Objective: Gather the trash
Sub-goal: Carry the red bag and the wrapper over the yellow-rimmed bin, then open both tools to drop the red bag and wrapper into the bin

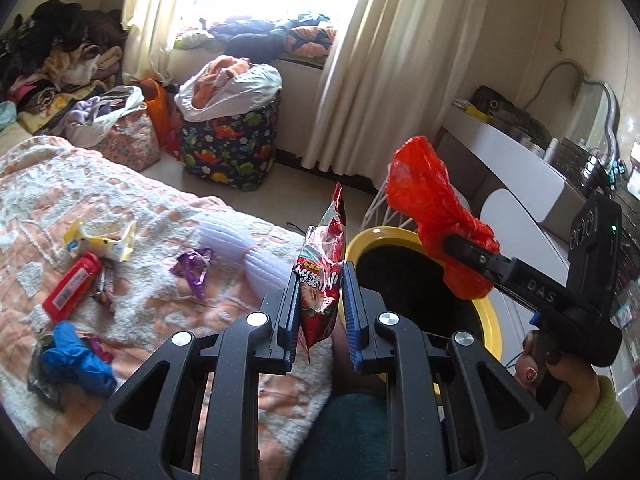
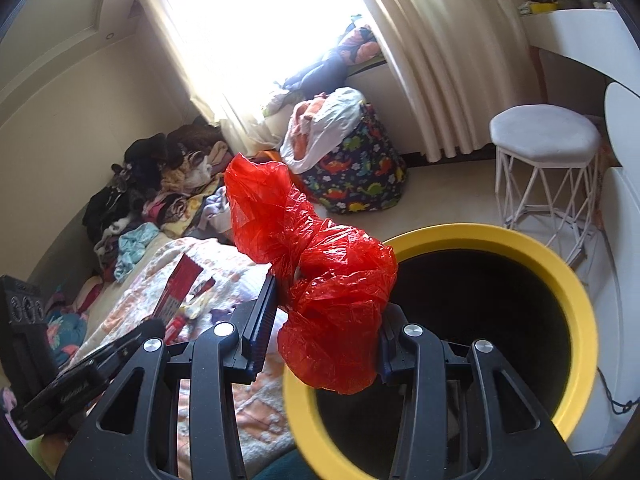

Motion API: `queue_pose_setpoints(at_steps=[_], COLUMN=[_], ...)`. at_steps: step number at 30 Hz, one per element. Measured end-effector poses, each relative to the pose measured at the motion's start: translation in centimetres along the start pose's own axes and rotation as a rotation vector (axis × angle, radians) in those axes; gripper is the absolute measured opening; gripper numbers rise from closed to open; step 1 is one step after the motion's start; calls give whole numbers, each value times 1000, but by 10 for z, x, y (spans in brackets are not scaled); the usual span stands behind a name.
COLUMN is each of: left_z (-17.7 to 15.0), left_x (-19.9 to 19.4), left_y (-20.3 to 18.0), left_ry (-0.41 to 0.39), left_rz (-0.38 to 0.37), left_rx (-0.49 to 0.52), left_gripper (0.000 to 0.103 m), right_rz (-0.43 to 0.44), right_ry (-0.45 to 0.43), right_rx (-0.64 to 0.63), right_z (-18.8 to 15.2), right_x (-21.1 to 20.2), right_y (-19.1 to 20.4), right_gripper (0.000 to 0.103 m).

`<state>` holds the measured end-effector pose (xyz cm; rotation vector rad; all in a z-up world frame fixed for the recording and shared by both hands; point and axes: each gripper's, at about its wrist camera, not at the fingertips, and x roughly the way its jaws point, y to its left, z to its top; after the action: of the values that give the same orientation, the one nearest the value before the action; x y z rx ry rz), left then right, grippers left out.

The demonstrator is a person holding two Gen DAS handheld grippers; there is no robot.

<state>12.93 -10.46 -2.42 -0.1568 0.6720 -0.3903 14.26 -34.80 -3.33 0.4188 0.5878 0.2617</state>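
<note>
Right wrist, red bag (image 2: 320, 280) over yellow bin (image 2: 568, 280)

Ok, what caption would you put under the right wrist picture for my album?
Right gripper holds a crumpled red plastic bag by the yellow-rimmed bin.

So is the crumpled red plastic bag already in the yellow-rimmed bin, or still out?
Still out. The crumpled red plastic bag is clamped in the right tongs above the yellow-rimmed bin, over its near rim.
</note>
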Motion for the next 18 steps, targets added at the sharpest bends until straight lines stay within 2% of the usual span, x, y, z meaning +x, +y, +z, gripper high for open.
queue_pose_setpoints(at_steps=[11,18], left_z=[-9,-19], left_x=[21,41], left_y=[-37,-56], left_ry=[44,94], left_rz=[-66,-109], left_rx=[75,112], left_gripper=[14,14], right_rz=[-86,-133], right_ry=[-26,27], right_rx=[57,99], right_z=[4,-1], right_x=[-2,8], right_y=[-38,-61], right_gripper=[39,39])
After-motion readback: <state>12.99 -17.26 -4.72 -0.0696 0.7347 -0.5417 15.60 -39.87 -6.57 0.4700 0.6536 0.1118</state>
